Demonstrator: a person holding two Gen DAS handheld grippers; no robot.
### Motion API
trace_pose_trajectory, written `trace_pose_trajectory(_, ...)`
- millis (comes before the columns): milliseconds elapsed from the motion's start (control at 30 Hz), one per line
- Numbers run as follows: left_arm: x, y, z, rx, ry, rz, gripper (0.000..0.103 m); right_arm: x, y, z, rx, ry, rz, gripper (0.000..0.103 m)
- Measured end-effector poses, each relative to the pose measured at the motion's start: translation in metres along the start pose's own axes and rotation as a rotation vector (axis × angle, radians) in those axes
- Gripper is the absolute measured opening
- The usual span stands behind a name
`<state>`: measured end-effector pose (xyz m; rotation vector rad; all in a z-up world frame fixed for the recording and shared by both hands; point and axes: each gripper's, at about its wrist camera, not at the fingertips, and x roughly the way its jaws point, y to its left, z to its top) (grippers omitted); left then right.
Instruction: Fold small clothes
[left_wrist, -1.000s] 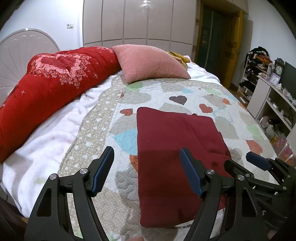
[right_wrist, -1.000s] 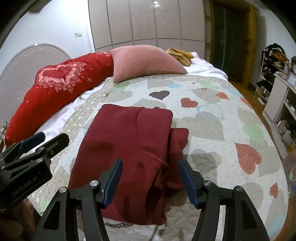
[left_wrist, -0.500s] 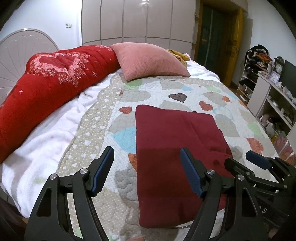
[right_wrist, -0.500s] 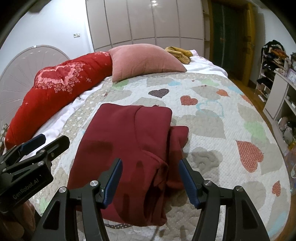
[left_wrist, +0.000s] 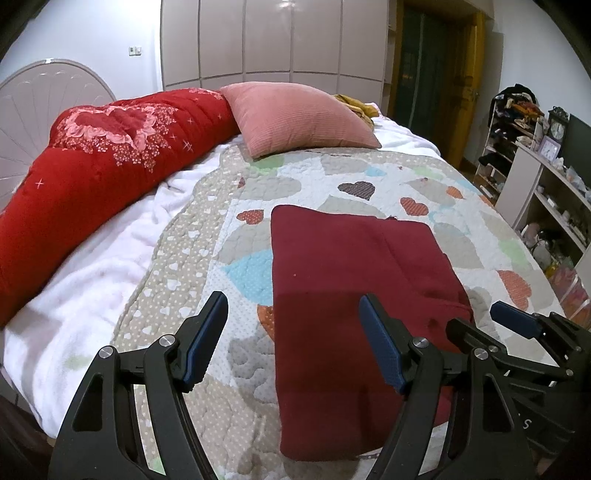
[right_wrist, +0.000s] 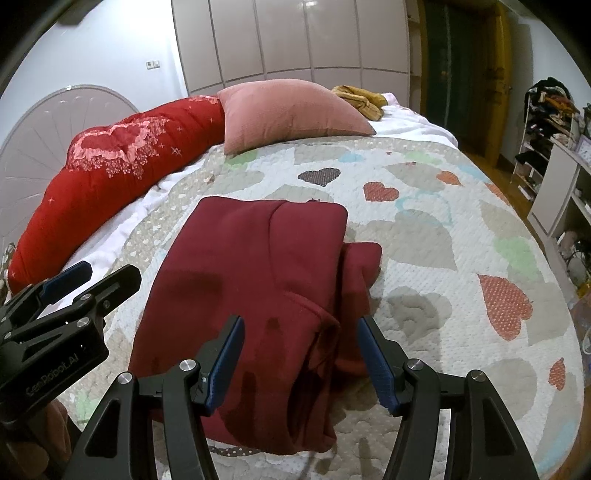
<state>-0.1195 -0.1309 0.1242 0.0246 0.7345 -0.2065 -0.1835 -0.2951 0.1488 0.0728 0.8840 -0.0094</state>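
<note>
Low in the left wrist view, left gripper (left_wrist: 291, 332) spread wide, gripping nothing, blue pads (left_wrist: 205, 338) straddling the near left edge of a folded dark red garment (left_wrist: 354, 295). Right gripper (right_wrist: 301, 356), low centre in its own view, likewise wide and empty, poised over the garment's near right corner with its layered folds. Garment flat on a heart-patterned quilt (right_wrist: 443, 229), centre frame. Farther up: pink cushion (left_wrist: 299, 118), red floral duvet (left_wrist: 96, 158) upper left, shelves (left_wrist: 554, 184) at right edge.
</note>
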Motion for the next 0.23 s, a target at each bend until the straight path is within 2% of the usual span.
trace_pose_trajectory(233,0.0066,0.0051,0.0,-0.016,0.005,-0.015,0.074,0.0044,-0.0016,0.0,0.002,0.008,-0.006,0.061)
